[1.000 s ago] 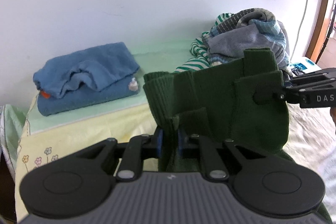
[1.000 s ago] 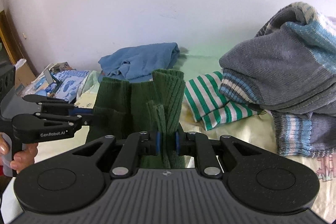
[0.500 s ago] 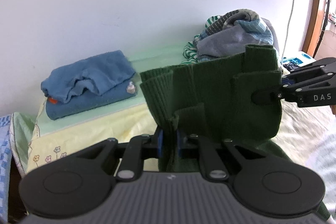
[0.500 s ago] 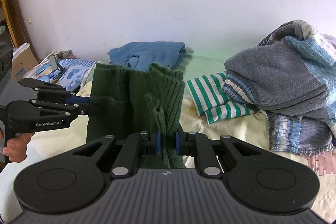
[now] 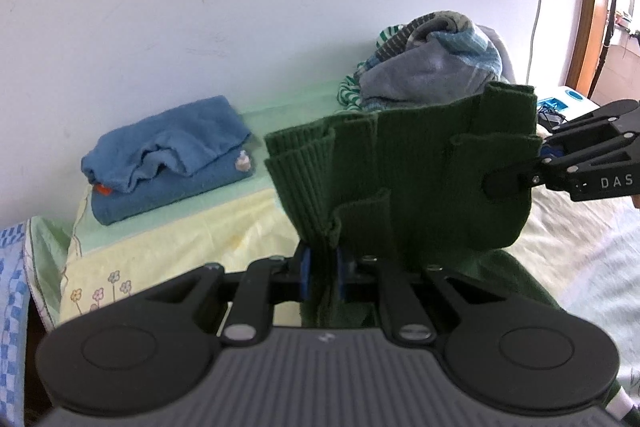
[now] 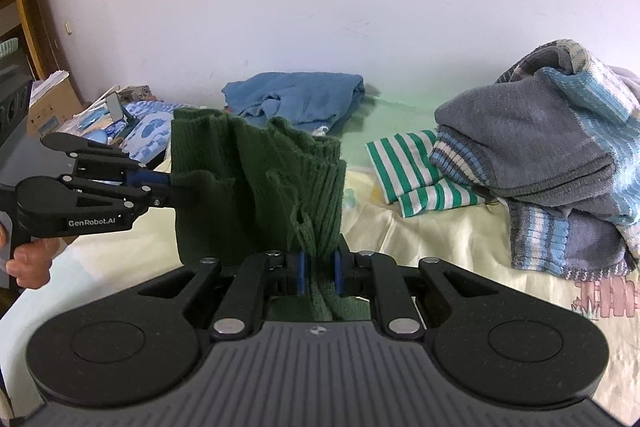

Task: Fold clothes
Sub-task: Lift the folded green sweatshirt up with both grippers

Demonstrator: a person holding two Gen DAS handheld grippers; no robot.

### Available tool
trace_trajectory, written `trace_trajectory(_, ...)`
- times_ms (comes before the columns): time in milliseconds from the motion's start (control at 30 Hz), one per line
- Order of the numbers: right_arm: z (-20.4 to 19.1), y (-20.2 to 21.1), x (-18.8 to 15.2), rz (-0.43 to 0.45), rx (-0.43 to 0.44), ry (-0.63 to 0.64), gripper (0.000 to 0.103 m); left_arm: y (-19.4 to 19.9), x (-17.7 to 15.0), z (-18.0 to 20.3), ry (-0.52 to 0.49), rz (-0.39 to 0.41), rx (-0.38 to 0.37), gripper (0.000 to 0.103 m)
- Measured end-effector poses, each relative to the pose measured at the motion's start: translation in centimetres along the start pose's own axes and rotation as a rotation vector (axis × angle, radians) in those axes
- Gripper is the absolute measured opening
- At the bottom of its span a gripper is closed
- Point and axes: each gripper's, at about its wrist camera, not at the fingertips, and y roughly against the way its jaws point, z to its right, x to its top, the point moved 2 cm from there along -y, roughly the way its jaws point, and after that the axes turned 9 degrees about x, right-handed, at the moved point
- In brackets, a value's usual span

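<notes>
— While the dark green ribbed knit garment (image 5: 420, 187) hangs bunched above the bed, who has hold of it?

— Both tools. The left gripper (image 5: 320, 273) has its blue pads pressed onto a gathered fold at one end, and the right gripper (image 6: 318, 273) pinches the other end the same way. The cloth is stretched between them, pleated, with its lower part drooping toward the pale yellow bedsheet (image 6: 440, 239).

— What lies around it?

— Behind it, near the white wall (image 5: 240, 7), sits a folded blue towel-like garment (image 5: 168, 159) with a small orange tag. Further to the right is a heap: a grey and light-blue striped sweater (image 6: 540, 147) on top of a green-and-white striped shirt (image 6: 416, 171).

— Anything of the person?

— In the right wrist view a hand (image 6: 28, 255) grips the handle of the left tool. Past it, at the bed's edge, is a blue-and-white checked cloth (image 6: 148, 139) with small clutter I cannot make out.
</notes>
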Motion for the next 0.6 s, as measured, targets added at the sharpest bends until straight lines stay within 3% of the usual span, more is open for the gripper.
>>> trace_trajectory(600,-2.6,1.3,-1.9,-0.006,-0.044,0.016,0.014,2.5,-1.3,1.2,0.0,-0.027,-0.02,0.009)
